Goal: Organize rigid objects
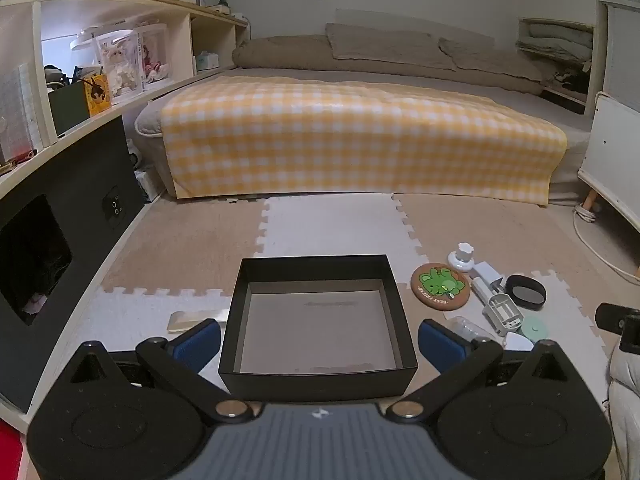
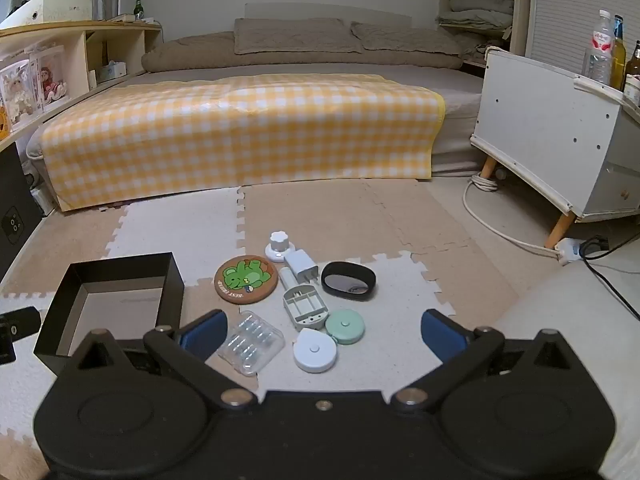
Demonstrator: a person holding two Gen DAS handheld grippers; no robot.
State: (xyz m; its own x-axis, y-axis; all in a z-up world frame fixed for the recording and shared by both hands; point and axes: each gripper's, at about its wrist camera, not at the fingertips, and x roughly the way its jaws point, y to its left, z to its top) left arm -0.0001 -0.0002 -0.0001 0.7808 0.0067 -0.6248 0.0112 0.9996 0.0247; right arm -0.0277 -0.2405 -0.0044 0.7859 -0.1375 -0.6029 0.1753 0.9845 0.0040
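An empty black box (image 1: 320,378) (image 2: 172,280) stands on the foam floor mat. My left gripper (image 1: 318,340) is open, its blue pads either side of the box's near end. Right of the box lie a round frog coaster (image 2: 246,279) (image 1: 439,286), a white knob (image 2: 279,245), a white charger (image 2: 302,266), a black oval mirror (image 2: 348,281), a grey battery holder (image 2: 306,307), a green tape measure (image 2: 345,326), a white tape measure (image 2: 315,350) and a clear plastic case (image 2: 251,346). My right gripper (image 2: 322,336) is open and empty, just before these.
A bed with a yellow checked cover (image 2: 240,132) lies behind the mat. Shelves (image 1: 100,92) run along the left. A white cabinet on wooden legs (image 2: 560,148) stands at the right with a cable (image 2: 504,236) and plug on the floor. A pale flat object (image 1: 196,319) lies left of the box.
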